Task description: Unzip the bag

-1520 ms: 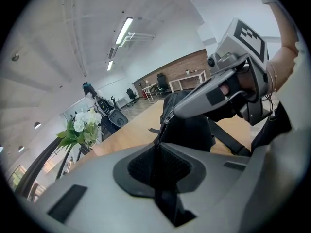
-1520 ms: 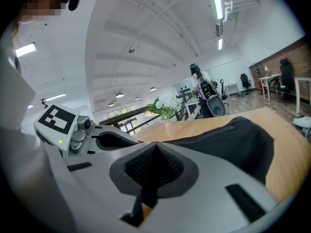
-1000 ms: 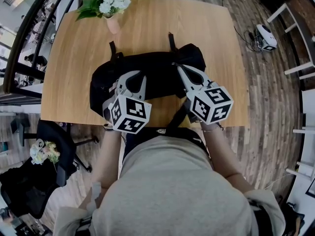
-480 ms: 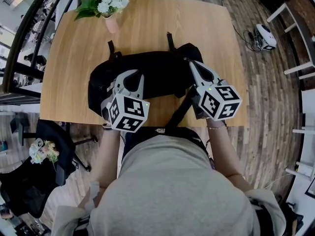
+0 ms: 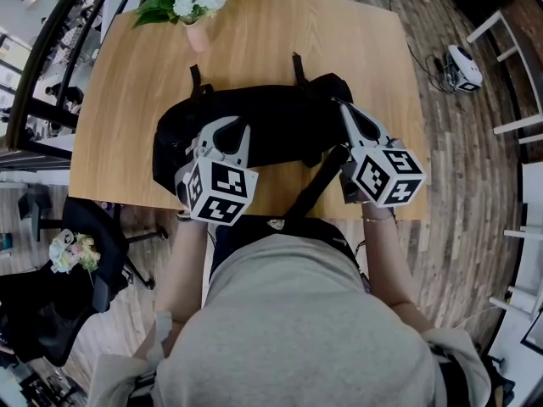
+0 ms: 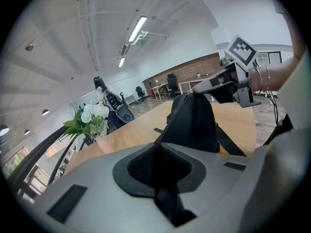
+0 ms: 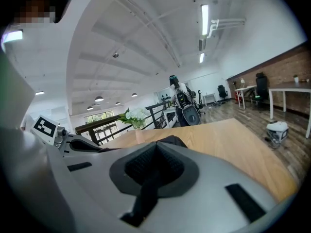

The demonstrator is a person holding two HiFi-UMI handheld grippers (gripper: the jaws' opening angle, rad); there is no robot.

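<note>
A black bag lies across the wooden table. My left gripper sits on its left part, shut on the black fabric beside the zipper line; in the left gripper view the cloth is pinched between the pads. My right gripper is at the bag's right end, shut on a thin black tab, the zipper pull by its look. From the left gripper view, the right gripper holds the bag's raised end. The bag's top shows just past the right jaws.
A pink vase of white flowers stands at the table's far left corner. The bag's shoulder strap hangs over the near edge against the person. An office chair stands left of the table; a small white device lies on the floor at right.
My right gripper has slid rightward along the bag's top to its right end, still shut. The left gripper has kept its hold in place.
</note>
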